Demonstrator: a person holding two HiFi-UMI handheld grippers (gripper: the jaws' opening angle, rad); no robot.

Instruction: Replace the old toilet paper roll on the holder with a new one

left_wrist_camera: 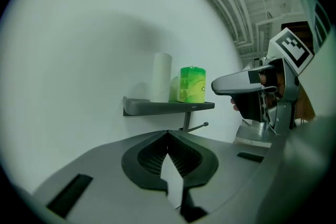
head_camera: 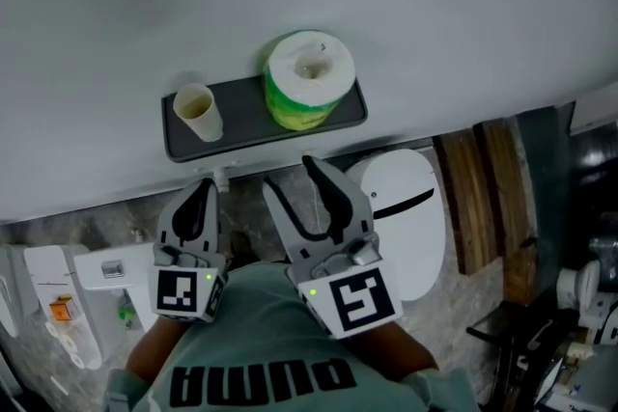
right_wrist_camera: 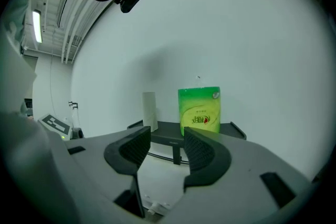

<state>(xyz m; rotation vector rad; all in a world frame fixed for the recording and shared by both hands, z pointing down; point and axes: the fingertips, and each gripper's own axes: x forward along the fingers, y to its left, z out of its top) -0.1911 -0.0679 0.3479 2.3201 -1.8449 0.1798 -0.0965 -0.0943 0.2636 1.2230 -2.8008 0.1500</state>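
Observation:
A dark shelf [head_camera: 246,132] is fixed to the white wall. An empty cardboard tube [head_camera: 197,111] stands upright on its left part. To the right of the tube stands a new roll in a green wrapper [head_camera: 307,77]. My left gripper [head_camera: 205,190] hangs below the shelf's left part, its jaws shut with nothing in them [left_wrist_camera: 168,136]. My right gripper [head_camera: 292,174] is open and empty below the green roll [right_wrist_camera: 199,110], which shows beyond its jaws [right_wrist_camera: 167,147]. A thin holder rod [left_wrist_camera: 197,126] sticks out under the shelf [left_wrist_camera: 157,107], bare.
A white toilet lid [head_camera: 410,207] lies below the shelf to the right. Wooden planks [head_camera: 483,198] stand further right. A white fixture [head_camera: 106,270] is at the lower left. One finger of my right gripper [left_wrist_camera: 236,83] crosses the left gripper view near the shelf's end.

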